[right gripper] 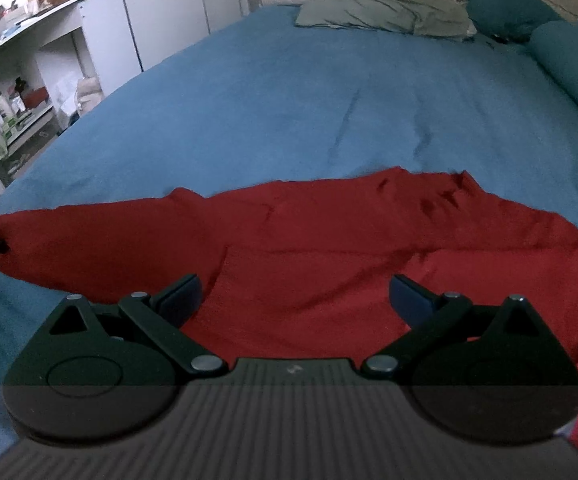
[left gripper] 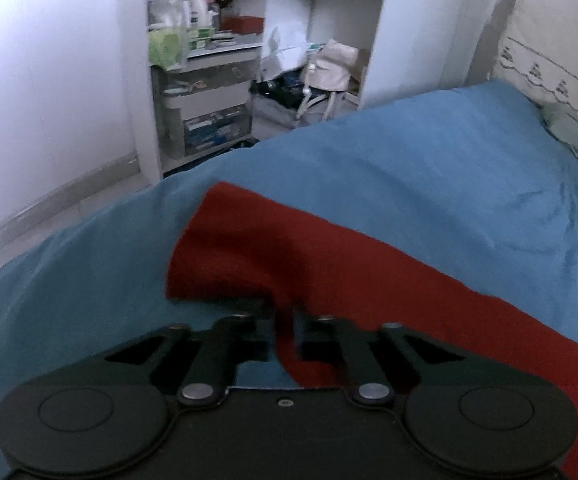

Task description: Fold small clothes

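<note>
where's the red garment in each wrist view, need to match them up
Left wrist: the red garment fills the lower centre and right, a fold of it pinched in the left gripper.
Right wrist: it lies as a wide band across the middle, beyond the open right gripper; the left gripper's tip shows at its far left end.
Shared landmark: the blue bedsheet beneath the garment.

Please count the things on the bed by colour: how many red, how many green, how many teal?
Red: 1, the red garment, with the left tool shut on it and the right tool open.
Green: 1, the pale green pillow.
Teal: 2, the teal cushion and the teal bolster.
Total: 4
</note>
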